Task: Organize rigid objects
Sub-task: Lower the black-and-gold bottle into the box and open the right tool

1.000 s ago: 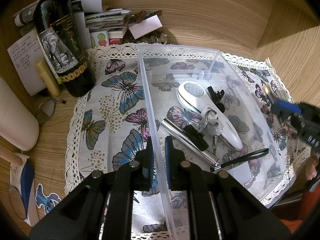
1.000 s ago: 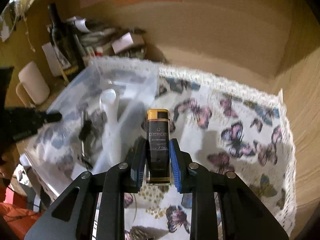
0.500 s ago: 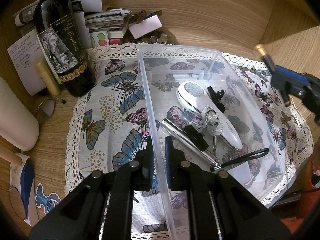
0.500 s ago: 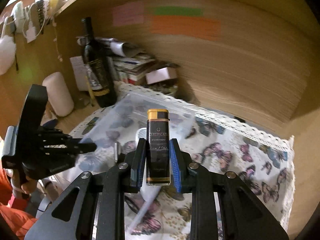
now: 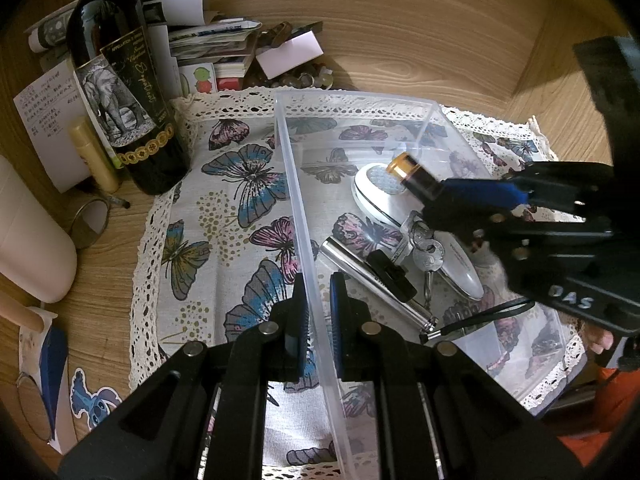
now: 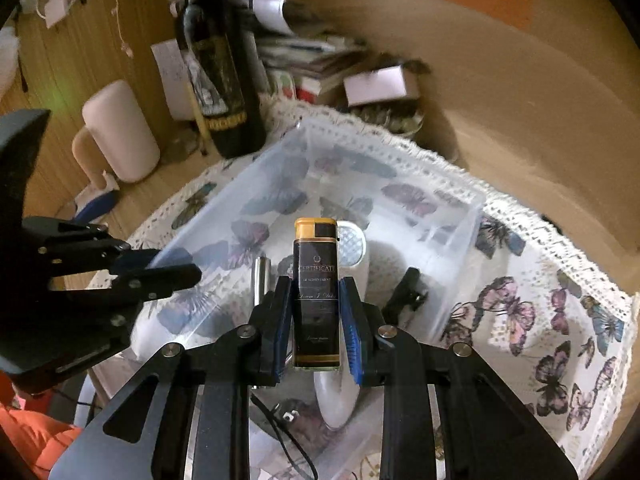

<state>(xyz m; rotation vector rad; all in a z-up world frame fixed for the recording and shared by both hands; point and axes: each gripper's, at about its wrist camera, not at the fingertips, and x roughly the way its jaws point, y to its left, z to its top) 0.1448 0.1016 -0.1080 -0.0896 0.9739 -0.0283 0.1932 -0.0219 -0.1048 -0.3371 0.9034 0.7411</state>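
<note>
A clear plastic bin (image 5: 296,184) stands on a butterfly cloth (image 5: 224,200). My left gripper (image 5: 318,308) is shut on the bin's near left wall. My right gripper (image 6: 316,300) is shut on a black lighter (image 6: 316,280) with a gold top and holds it above the bin's inside. In the left wrist view the lighter (image 5: 412,174) hangs over a white oval device (image 5: 376,196), with the right gripper (image 5: 440,196) coming in from the right. Keys (image 5: 426,248), a silver tube (image 5: 360,272) and a black clip (image 5: 390,274) lie on the bin's floor.
A dark wine bottle (image 5: 120,92) stands at the cloth's far left corner beside a pile of papers (image 5: 208,44). A pale cylinder (image 5: 28,236) lies at the left. Wooden walls close off the back and the right.
My right gripper carried the lighter from the cloth's right side in over the bin and rolled a little. The left gripper and the bin kept still.
</note>
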